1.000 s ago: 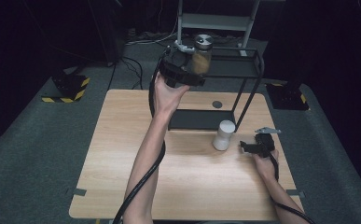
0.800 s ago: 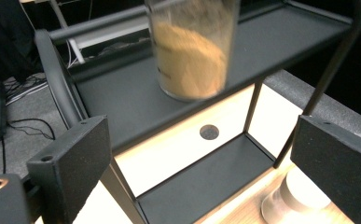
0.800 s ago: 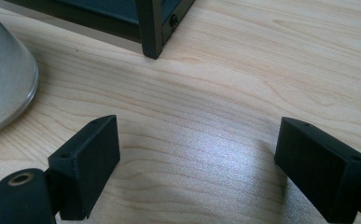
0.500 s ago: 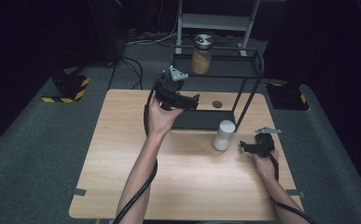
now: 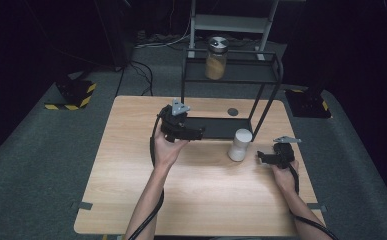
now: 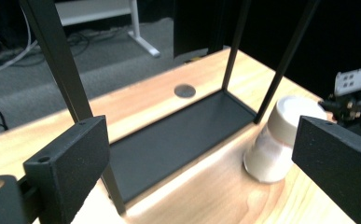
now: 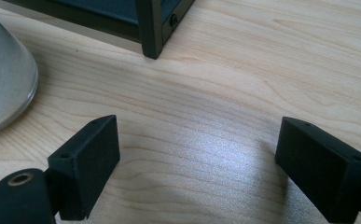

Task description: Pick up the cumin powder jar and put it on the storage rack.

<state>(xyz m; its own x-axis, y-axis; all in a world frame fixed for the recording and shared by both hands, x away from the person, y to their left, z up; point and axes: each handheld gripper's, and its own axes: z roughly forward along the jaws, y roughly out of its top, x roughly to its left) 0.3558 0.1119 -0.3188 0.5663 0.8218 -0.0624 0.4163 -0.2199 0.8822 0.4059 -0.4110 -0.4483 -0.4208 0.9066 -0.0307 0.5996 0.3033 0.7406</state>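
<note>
White jar: it stands on the table (image 5: pixel 131 200) just beside the rack's near right leg, upright, lid on; I also see white jar (image 6: pixel 281 140) past my left jaws.
Amber jar: amber jar (image 5: pixel 216 57) sits on the top shelf of the rack (image 5: pixel 273 85), upright, nothing touching it.
Lower shelf: bare, a dark tray low on the tabletop.
My left gripper: left gripper (image 5: pixel 193 134) hangs in front of the rack's left side, jaws spread wide with nothing between them; they have just been opening a little further.
My right gripper: right gripper (image 5: pixel 261 157) rests low on the wood just beside the white jar, jaws apart and empty, not touching it.
Step in hand: I judge one jar is shelved and the white one is next.
Next move: bring one gripper level with the white jar's body, straddle it, close gently, then lift clear of the leg.
Doubt: whether the jar touches the leg I cannot quite tell.
</note>
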